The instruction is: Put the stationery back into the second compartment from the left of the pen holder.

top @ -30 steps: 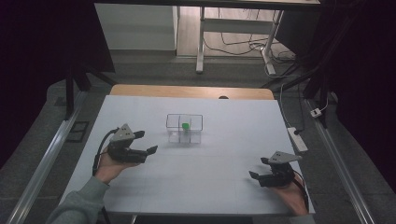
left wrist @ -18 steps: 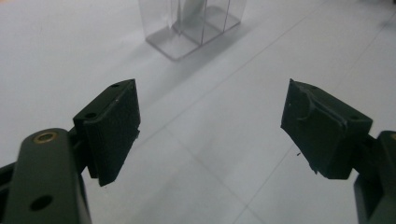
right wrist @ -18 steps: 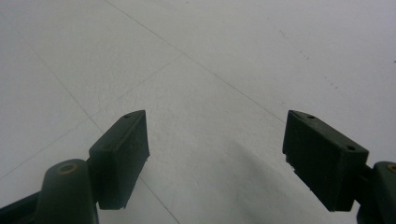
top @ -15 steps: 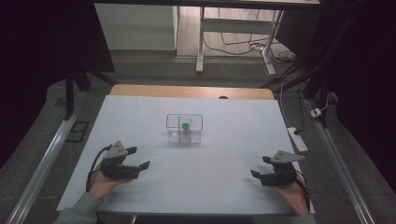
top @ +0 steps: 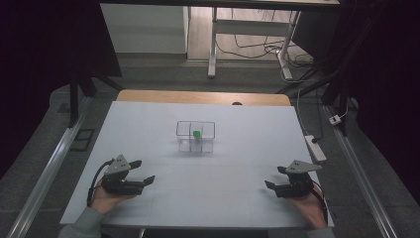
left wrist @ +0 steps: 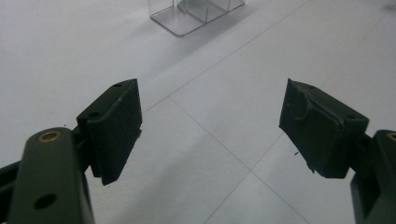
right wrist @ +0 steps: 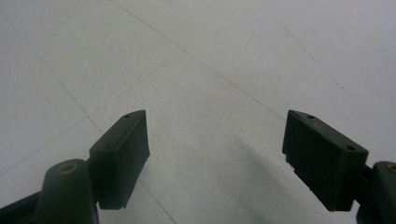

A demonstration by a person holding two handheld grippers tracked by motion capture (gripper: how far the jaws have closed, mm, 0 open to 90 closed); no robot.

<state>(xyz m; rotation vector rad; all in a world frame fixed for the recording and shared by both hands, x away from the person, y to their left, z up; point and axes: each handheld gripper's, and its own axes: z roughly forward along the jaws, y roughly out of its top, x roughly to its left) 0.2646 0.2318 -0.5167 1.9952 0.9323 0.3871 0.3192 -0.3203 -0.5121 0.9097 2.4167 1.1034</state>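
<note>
The clear box (top: 195,136) stands near the middle of the white table (top: 247,148), and we see a small green piece (top: 197,133) inside it, in what looks like its middle compartment. In the left gripper view a corner of the box (left wrist: 196,14) shows at the top edge, well ahead of the jaws.

We hold the left gripper (top: 141,172) at the near left of the table, well apart from the box. Its jaws stand wide apart with nothing between them, and the left gripper view (left wrist: 210,126) shows bare table in the gap.

We hold the right gripper (top: 275,178) at the near right, also well apart from the box. Its jaws too are spread wide and empty, with only table surface between them in the right gripper view (right wrist: 215,149).
</note>
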